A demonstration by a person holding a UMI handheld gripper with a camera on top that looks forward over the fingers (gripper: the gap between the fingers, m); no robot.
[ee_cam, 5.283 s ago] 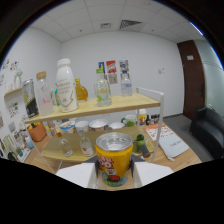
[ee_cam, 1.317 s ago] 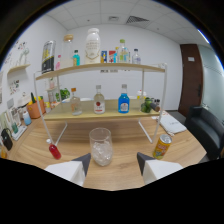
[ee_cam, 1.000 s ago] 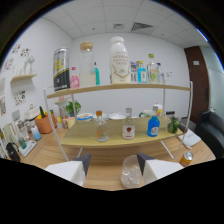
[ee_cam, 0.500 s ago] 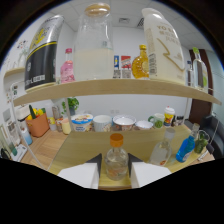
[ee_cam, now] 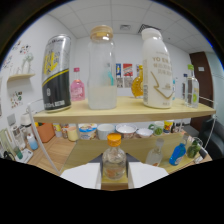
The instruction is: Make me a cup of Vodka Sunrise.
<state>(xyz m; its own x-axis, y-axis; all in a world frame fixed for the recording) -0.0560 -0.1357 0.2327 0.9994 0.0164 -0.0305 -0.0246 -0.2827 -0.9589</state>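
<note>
A small clear bottle with an orange cap (ee_cam: pixel 114 161) stands on the lower wooden shelf (ee_cam: pixel 90 150), right between my two white fingers (ee_cam: pixel 82 176). My gripper (ee_cam: pixel 115 176) is open around it, with the fingers close at either side. On the top shelf (ee_cam: pixel 125 115) above stand a black and silver can (ee_cam: pixel 56 75), a clear jar with a cork lid (ee_cam: pixel 102 70) and a white bottle (ee_cam: pixel 157 70). Behind them are a pink bottle (ee_cam: pixel 76 90) and a yellow-orange bottle (ee_cam: pixel 137 84).
On the lower shelf sit several small bowls (ee_cam: pixel 107 131), a slim clear bottle (ee_cam: pixel 156 152), a blue bottle (ee_cam: pixel 176 154) and a green plant (ee_cam: pixel 192 149). A tall clear bottle (ee_cam: pixel 192 89) stands at the top shelf's right end. A terracotta pot (ee_cam: pixel 45 132) sits at the left.
The gripper has moved in towards the shelf. The orange-capped bottle now stands larger and deeper between the fingers, and the top-shelf containers loom closer.
</note>
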